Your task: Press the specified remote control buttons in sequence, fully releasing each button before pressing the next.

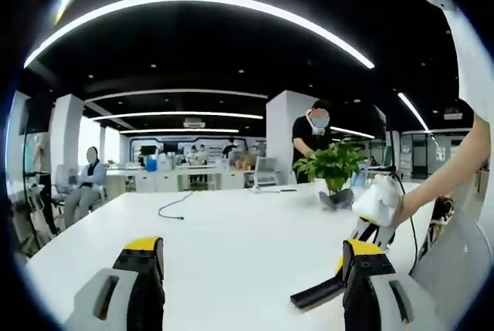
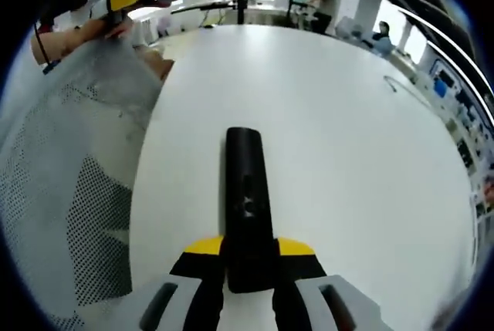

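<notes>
Lying between the right gripper (image 2: 248, 269) jaws, apparently clamped: the black remote (image 2: 247, 200); left gripper (image 1: 251, 285) wide.

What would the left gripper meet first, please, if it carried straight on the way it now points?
Probably nothing soon: the left gripper points over bare white table. The black cable lies farther ahead, slightly to the side. The remote sits off toward its right jaw. Depth is unclear.

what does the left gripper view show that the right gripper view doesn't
Left gripper view: a potted plant and a loose cable on the table, with people beyond; its own hand-held gripper stands open. Right gripper view: the right hand-held gripper shut on the black remote, seen along its length, and a mesh chair back. Both show the white table and the remote.
</notes>
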A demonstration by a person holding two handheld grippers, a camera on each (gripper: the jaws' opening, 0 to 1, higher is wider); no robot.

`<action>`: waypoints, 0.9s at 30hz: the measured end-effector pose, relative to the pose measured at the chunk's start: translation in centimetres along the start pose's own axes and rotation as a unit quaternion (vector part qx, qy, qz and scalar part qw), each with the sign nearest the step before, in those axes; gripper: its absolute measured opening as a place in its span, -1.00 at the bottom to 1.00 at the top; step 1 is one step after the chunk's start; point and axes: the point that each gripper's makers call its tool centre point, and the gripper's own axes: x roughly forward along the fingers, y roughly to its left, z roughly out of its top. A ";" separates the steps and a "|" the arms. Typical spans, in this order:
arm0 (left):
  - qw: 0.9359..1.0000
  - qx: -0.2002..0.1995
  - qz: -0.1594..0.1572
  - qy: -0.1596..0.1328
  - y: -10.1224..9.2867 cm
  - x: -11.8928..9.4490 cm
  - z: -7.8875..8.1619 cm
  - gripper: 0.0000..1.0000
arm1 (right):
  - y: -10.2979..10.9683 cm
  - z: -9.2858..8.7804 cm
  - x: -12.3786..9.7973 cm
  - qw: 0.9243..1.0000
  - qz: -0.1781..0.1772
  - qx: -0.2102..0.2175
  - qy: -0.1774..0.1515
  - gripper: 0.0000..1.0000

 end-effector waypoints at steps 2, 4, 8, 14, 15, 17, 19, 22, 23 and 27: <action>1.000 0.005 0.002 0.003 0.1 0.0 -0.1 1.00 | -0.6 0.1 0.0 1.000 0.001 0.001 -0.001 -0.59; 1.000 0.005 0.002 0.006 0.0 0.0 -0.2 1.00 | -1.2 0.1 0.0 1.000 0.001 0.002 0.000 -0.59; 1.000 0.007 0.003 0.006 0.1 0.0 -0.3 1.00 | -2.9 0.2 0.1 1.000 0.002 0.003 0.001 -0.59; 1.000 0.005 0.006 0.007 0.3 0.0 -0.3 1.00 | -4.5 0.4 0.2 1.000 0.003 0.002 0.003 -0.60; 1.000 0.003 0.007 0.008 0.3 0.0 -0.3 1.00 | -5.0 0.4 0.3 1.000 0.003 0.001 0.003 -0.60; 1.000 0.004 0.009 0.009 0.4 0.0 -0.4 1.00 | -5.3 0.4 0.3 1.000 0.003 0.002 0.004 -0.60; 1.000 0.008 0.010 0.013 0.4 0.0 -0.5 1.00 | -5.9 0.6 0.3 1.000 0.003 0.002 0.005 -0.60; 1.000 0.016 0.008 0.020 0.3 0.1 -0.7 1.00 | -6.6 0.7 0.4 1.000 0.004 0.001 0.004 -0.60; 1.000 0.018 0.008 0.022 0.3 0.1 -0.8 1.00 | -7.0 0.9 0.4 1.000 0.003 0.002 0.004 -0.60; 1.000 0.017 0.010 0.022 0.5 0.1 -0.7 1.00 | -8.0 1.1 0.4 1.000 0.002 0.004 0.006 -0.60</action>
